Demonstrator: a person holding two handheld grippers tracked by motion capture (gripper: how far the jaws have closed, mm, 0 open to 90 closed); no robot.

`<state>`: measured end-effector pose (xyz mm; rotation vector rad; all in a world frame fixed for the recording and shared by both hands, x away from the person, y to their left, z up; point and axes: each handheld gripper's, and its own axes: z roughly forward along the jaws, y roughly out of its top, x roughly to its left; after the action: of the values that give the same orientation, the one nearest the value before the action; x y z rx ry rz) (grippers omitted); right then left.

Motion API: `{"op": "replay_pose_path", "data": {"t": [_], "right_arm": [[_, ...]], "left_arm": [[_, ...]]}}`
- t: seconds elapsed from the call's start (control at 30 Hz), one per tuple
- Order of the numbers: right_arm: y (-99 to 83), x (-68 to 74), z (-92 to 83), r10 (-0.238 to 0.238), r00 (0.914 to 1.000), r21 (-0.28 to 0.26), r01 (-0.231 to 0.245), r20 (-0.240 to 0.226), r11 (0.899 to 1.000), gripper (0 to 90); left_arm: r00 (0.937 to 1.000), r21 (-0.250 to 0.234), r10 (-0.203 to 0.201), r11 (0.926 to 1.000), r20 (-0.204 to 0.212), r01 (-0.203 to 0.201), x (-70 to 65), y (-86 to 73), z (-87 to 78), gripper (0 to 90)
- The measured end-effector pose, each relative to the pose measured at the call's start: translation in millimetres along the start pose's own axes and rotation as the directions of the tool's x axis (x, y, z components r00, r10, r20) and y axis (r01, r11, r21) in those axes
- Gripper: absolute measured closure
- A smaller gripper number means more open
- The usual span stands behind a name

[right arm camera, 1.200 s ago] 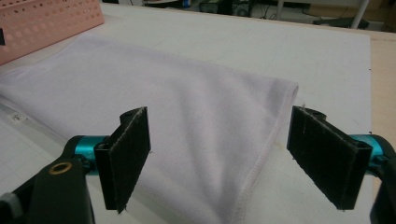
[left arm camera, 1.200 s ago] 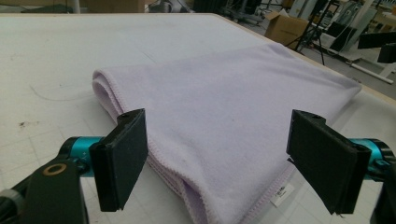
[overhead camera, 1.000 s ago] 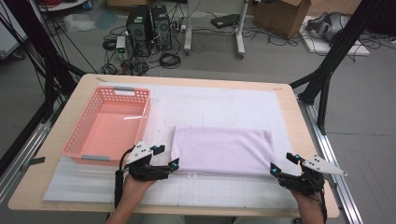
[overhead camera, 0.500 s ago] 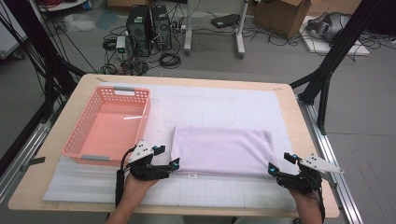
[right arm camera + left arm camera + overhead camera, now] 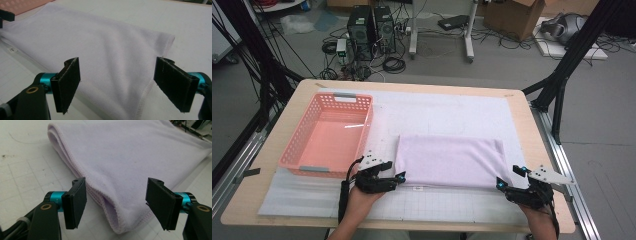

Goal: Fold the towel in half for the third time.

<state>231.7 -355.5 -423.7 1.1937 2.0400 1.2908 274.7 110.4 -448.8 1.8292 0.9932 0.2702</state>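
Towel [image 5: 449, 161] is the landmark: a folded lilac cloth lying flat on the white gridded mat [image 5: 452, 112] that covers the wooden table [image 5: 299, 95], just right of the pink basket [image 5: 328, 135], which stands apart from it.

At the towel's near left corner sits the left gripper [image 5: 401, 176], held in the person's left hand [image 5: 362, 196]. In the left gripper view, that corner (several stitched layers stacked one on another) lies between the two black jaws, which stand apart on either side of it; the pads do not press the cloth. These jaws have just been closing, with the towel's corner between them.

At the towel's near right corner sits the right gripper [image 5: 498, 183], held in the person's right hand [image 5: 537, 212]. In the right gripper view its jaws stand wide, one on each side of the corner, with the hemmed edge running down between them and no pad touching the fabric.

Both grippers are low at the towel's near edge, well apart from each other.
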Motion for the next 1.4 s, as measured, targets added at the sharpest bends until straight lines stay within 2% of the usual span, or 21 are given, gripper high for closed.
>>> {"op": "replay_pose_path", "data": {"t": [0.13, 0.33, 0.4, 0.53, 0.57, 0.67, 0.77, 0.87, 0.97, 1.03, 1.2, 1.4], "right_arm": [[1.0, 1.3, 2.1, 0.000, 1.0000, 0.003, 0.000, -0.007, 1.000, 20.3], [1.6, 5.6, 7.9, -0.012, 0.9996, 0.024, 0.012, -0.027, 1.000, 20.3], [1.8, 6.2, 9.1, -0.019, 0.9993, 0.024, 0.020, -0.033, 1.000, 20.3], [1.9, 7.8, 10.4, -0.023, 0.9988, 0.031, 0.024, -0.042, 0.999, 20.3], [2.0, 8.0, 10.9, -0.023, 0.9988, 0.031, 0.024, -0.042, 0.999, 20.3], [2.4, 8.7, 12.8, -0.020, 0.9986, 0.039, 0.022, -0.048, 0.999, 20.3], [3.7, 10.4, 17.2, -0.021, 0.9980, 0.045, 0.023, -0.059, 0.999, 20.3], [6.9, 14.1, 24.8, -0.020, 0.9965, 0.058, 0.025, -0.082, 0.998, 20.2], [13.7, 20.1, 35.0, -0.036, 0.9945, 0.060, 0.042, -0.099, 0.997, 20.2], [19.2, 23.4, 41.0, -0.040, 0.9935, 0.056, 0.046, -0.107, 0.997, 20.1], [40.2, 34.7, 59.4, -0.051, 0.9854, 0.060, 0.062, -0.162, 0.996, 20.1], [67.0, 47.5, 96.1, -0.087, 0.9782, 0.074, 0.102, -0.189, 0.992, 20.1]], "left_arm": [[0.9998, 0.030, -0.018, 0.9994, -0.004, 0.018, 1.0, -0.7, 3.4, 37.3], [0.9997, 0.083, -0.016, 0.9964, -0.019, 0.018, -0.6, -1.0, 6.7, 46.3], [0.9997, 0.101, 0.004, 0.9948, -0.024, -0.002, -3.2, -0.9, 8.4, 49.6], [0.9956, 0.118, 0.066, 0.9913, -0.066, -0.058, -10.2, -1.0, 9.9, 53.3], [0.9956, 0.121, 0.071, 0.9907, -0.061, -0.063, -10.7, -0.9, 10.0, 55.0], [0.9967, 0.122, 0.058, 0.9913, -0.056, -0.051, -10.2, -0.8, 10.2, 59.9], [0.9976, 0.124, 0.028, 0.9920, -0.064, -0.020, -9.9, 0.0, 10.7, 63.2], [0.9992, 0.126, 0.008, 0.9920, -0.040, -0.003, -9.6, 0.0, 11.1, 71.0], [0.9995, 0.119, 0.011, 0.9929, -0.031, -0.008, -11.2, -1.3, 11.3, 77.8], [0.9995, 0.115, 0.012, 0.9933, -0.029, -0.009, -11.3, -1.8, 11.2, 78.7], [0.9997, 0.114, 0.009, 0.9934, -0.023, -0.007, -10.7, -1.9, 11.0, 79.1], [0.9999, 0.117, -0.004, 0.9932, -0.014, 0.005, -8.8, -1.7, 10.9, 79.0]]}}
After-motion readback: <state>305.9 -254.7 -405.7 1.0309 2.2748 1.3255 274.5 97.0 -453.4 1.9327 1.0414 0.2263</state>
